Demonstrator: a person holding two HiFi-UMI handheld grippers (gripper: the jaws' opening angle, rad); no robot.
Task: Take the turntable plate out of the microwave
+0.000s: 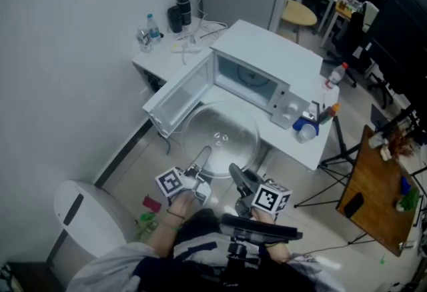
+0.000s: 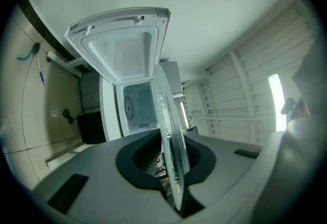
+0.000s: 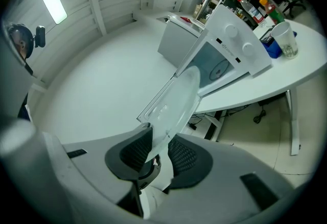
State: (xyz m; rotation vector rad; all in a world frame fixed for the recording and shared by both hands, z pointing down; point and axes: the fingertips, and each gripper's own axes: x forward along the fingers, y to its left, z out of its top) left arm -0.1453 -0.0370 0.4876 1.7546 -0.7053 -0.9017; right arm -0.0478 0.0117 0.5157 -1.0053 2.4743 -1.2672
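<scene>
The clear glass turntable plate [image 1: 220, 139] hangs in the air in front of the open white microwave [image 1: 257, 67], outside its cavity and beside the swung-out door [image 1: 180, 97]. My left gripper [image 1: 203, 152] is shut on the plate's near left rim. In the left gripper view the plate [image 2: 168, 131] stands edge-on between the dark pads of the left gripper [image 2: 171, 166]. My right gripper [image 1: 235, 172] holds the near right rim. In the right gripper view the plate [image 3: 176, 100] runs between the pads of the right gripper [image 3: 158, 154].
The microwave stands on a white table [image 1: 293, 144]. A bottle [image 1: 331, 84] and a blue-lidded cup [image 1: 305, 129] sit at its right, dark flasks [image 1: 180, 14] at the back left. A white bin [image 1: 87, 211] stands on the floor at left, a wooden table [image 1: 373, 197] at right.
</scene>
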